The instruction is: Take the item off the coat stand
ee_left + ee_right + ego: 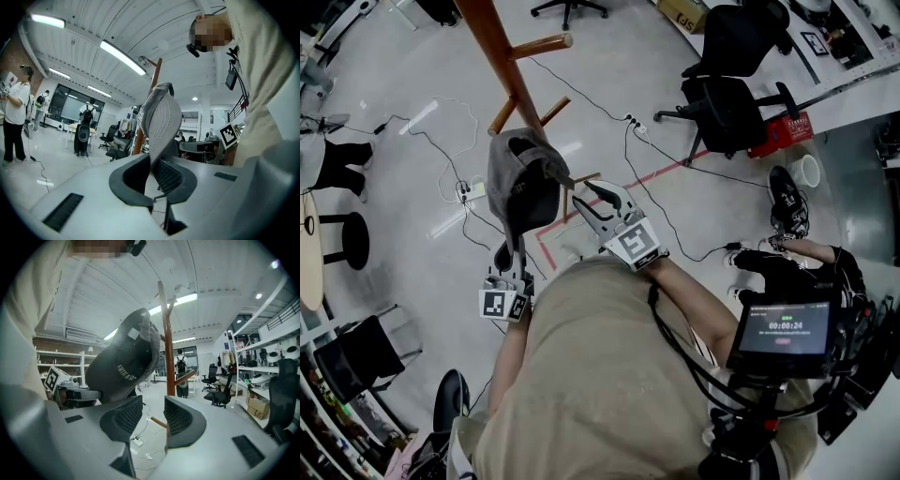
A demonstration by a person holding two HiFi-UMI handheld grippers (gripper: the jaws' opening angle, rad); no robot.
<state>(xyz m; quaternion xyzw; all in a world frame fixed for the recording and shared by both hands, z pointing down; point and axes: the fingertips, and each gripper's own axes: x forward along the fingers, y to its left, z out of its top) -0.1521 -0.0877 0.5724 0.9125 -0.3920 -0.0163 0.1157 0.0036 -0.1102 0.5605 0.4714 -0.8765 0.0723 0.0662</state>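
Cap (520, 187) is clamped at its brim by the left tool (508, 255) beside the stand (502, 56), with the right tool (584, 195) parted.

Black office chair (729, 111), red box (780, 135)

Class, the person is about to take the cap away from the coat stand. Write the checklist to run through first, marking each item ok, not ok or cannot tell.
1. Left gripper has hold of the cap: ok. Its jaws are shut on the brim.
2. Right gripper is free to help: ok. Its jaws are apart with nothing between them.
3. Cap is clear of the peg: not ok. In the head view the cap hangs over that peg, whose tip pokes out beside it.
4. Coat stand is steady enough for a pull: cannot tell. Its base is out of view.
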